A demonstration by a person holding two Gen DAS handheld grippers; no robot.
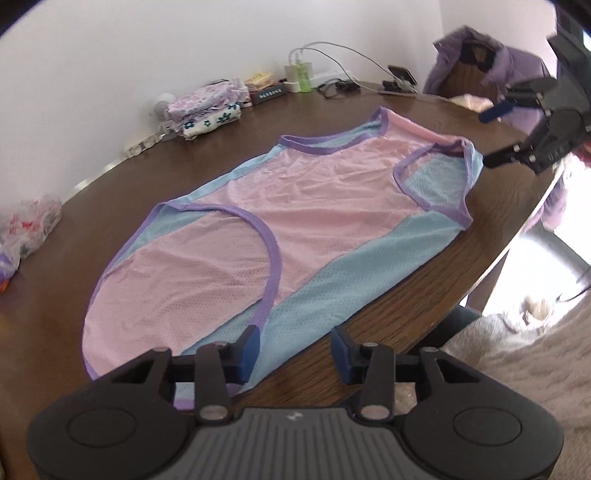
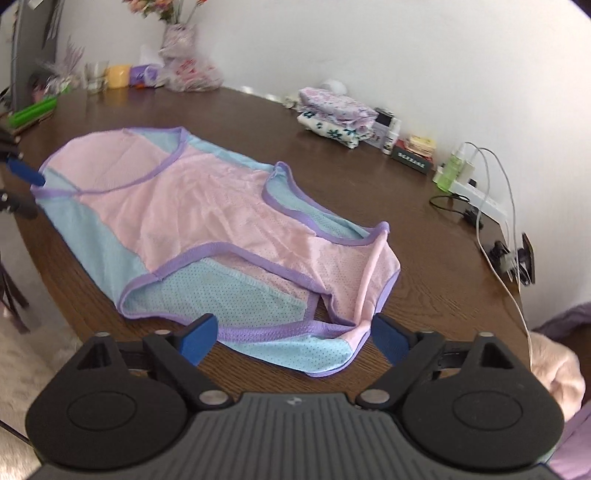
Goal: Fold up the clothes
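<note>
Left gripper [image 1: 293, 345] and right gripper [image 2: 291, 332] unclenched at opposite ends of flat jersey [image 1: 295, 206].

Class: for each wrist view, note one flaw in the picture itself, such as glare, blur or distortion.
Left wrist view: daylight blows out the floor at right; the other hand's right gripper is blurred. Right wrist view: fisheye bends the table edge into a curve; the flowers at top left are soft.
</note>
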